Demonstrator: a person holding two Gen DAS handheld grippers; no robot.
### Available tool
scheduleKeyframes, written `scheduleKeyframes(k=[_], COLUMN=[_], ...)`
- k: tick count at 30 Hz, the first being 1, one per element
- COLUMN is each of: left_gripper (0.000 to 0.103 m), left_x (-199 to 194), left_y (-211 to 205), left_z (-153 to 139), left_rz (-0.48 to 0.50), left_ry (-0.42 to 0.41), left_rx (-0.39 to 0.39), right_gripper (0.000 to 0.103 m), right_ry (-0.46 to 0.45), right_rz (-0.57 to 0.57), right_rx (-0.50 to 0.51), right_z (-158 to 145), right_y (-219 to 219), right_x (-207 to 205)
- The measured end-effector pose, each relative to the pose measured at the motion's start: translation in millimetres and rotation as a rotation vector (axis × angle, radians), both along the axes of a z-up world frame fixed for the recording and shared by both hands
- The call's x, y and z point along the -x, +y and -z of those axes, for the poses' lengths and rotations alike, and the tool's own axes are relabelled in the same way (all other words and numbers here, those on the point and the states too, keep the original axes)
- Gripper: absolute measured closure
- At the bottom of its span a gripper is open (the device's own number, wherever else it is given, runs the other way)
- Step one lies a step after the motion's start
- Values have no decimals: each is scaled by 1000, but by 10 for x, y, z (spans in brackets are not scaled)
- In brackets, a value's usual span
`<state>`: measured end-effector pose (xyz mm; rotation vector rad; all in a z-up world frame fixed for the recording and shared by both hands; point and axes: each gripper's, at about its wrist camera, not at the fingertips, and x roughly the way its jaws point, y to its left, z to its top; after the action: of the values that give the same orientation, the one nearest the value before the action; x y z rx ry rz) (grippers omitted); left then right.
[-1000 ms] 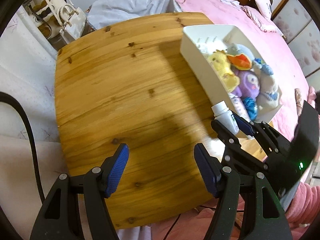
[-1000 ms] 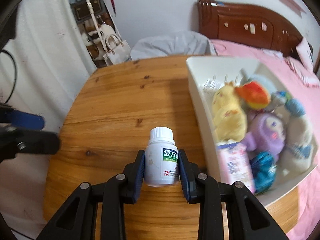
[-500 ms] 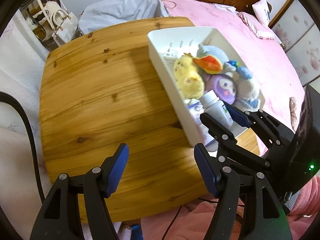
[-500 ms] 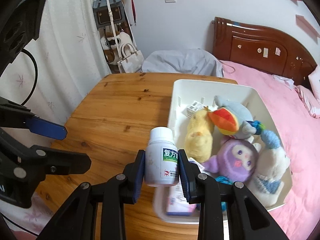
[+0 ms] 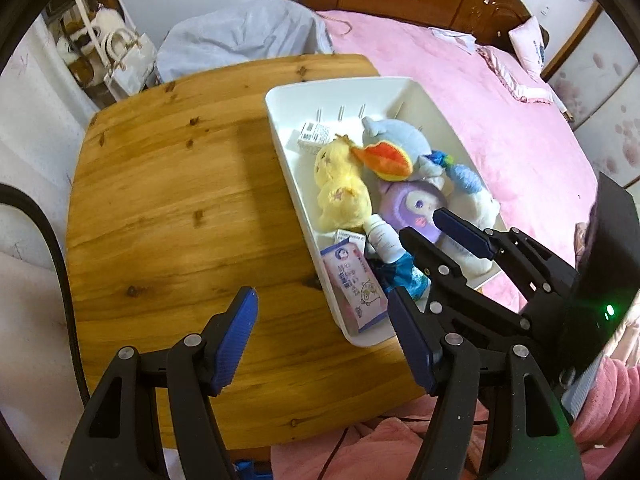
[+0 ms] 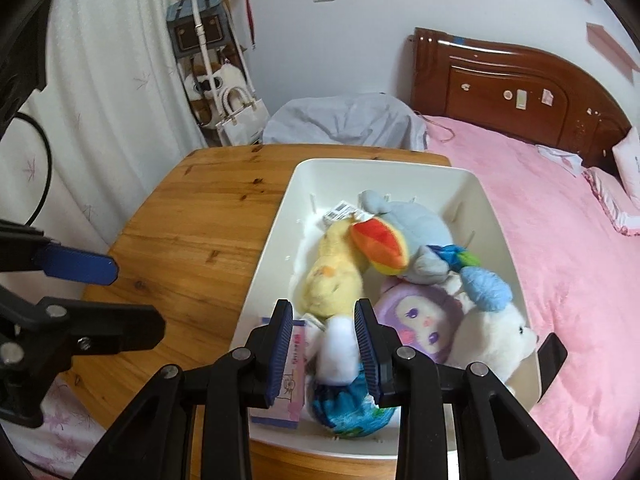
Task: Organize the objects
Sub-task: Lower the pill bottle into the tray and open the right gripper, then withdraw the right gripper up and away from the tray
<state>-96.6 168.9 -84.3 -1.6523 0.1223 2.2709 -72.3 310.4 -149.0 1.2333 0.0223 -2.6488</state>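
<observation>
A white bin (image 5: 280, 152) (image 6: 264, 248) stands on the right side of a wooden table (image 5: 168, 200) (image 6: 192, 232). It holds plush toys: a yellow one (image 5: 340, 188) (image 6: 332, 280), a blue-grey one (image 5: 400, 140) (image 6: 412, 224), a purple one (image 5: 412, 204) (image 6: 424, 320), a white one (image 6: 496, 332). My right gripper (image 6: 323, 344) (image 5: 416, 224) is over the bin's near end, jaws parted. The white medicine bottle (image 6: 336, 352) (image 5: 382, 236) is blurred between them, over a blue ball (image 6: 348, 408). My left gripper (image 5: 324, 332) is open and empty over the table's near edge.
A pink tissue packet (image 5: 352, 280) (image 6: 292, 364) and a small barcoded box (image 5: 314, 134) lie in the bin. A pink bed (image 6: 540, 240) runs along the table's right side. Bags (image 6: 236, 108) hang at the back left beside a white curtain.
My right gripper carried the bottle from above the table over the bin's near end, and its jaws have opened; the bottle now looks blurred and lower between them. The left gripper stayed open.
</observation>
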Motion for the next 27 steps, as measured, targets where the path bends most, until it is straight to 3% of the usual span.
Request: scheduleKeyframes(k=[2, 7, 12, 15, 20, 24, 27], left_gripper=[32, 32, 32, 32, 32, 32, 32], left_x=[1, 36, 47, 59, 125, 185, 181], left_y=[21, -23, -185, -278, -432, -633, -782], left_z=[-40, -106, -278, -395, -615, -768, -888], left_rz=[14, 46, 44, 27, -46, -128, -193], left_ry=[22, 67, 123, 168, 225, 206, 207], left_rx=[19, 68, 63, 64, 112, 107, 108], right_gripper=[69, 40, 30, 22, 21, 18, 16], right_ry=[-7, -11, -58, -87, -165, -222, -237], right_rz=[21, 106, 186, 171, 128, 225, 254], right_rx=[3, -9, 37, 69, 188, 348, 379], right_z=[-6, -83, -318, -492, -824, -1044, -1164], right_y=[36, 176, 302, 297, 237, 248, 191], right_x=[37, 105, 114, 97, 133, 142, 130])
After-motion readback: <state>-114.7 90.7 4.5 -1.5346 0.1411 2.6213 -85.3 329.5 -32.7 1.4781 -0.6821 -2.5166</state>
